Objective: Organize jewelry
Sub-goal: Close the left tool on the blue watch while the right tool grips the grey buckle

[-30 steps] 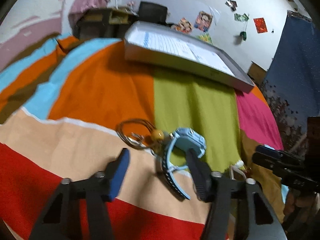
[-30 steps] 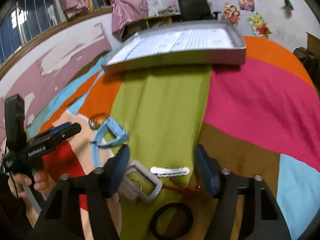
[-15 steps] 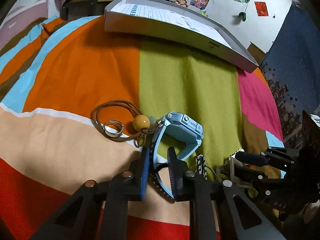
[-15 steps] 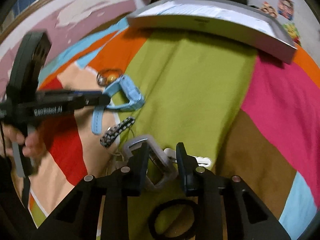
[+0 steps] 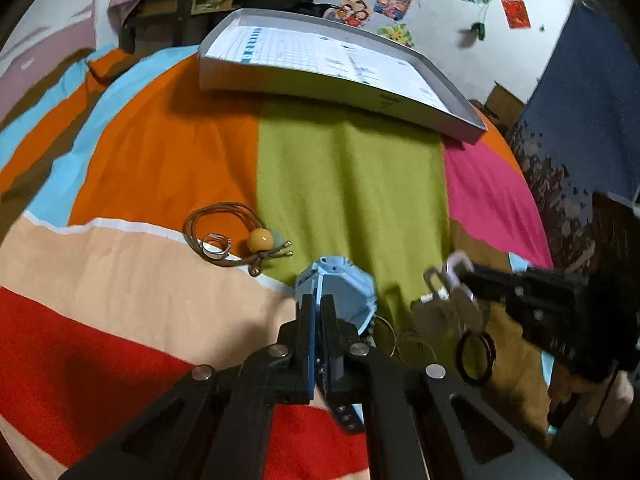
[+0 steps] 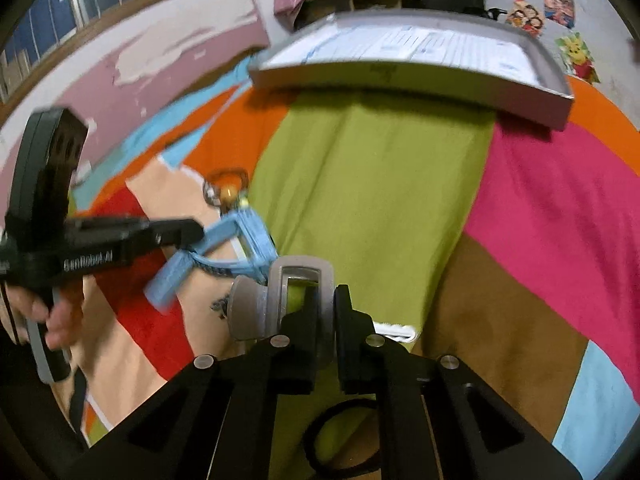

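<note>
Clamping down within the last second, the left gripper [image 5: 319, 306] has pinched the blue watch [image 5: 340, 286] strap and the right gripper [image 6: 322, 300] the grey watch [image 6: 298, 292]; both lifted off the bedspread's [image 5: 348, 184] near edge, ready for the tray [image 5: 320, 80].

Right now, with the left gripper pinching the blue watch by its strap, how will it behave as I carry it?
Probably floppy: the left gripper pinches only the thin strap, so the blue watch case may swing. The loose strap end already dangles. It looks like light plastic, unlikely to slip.
</note>
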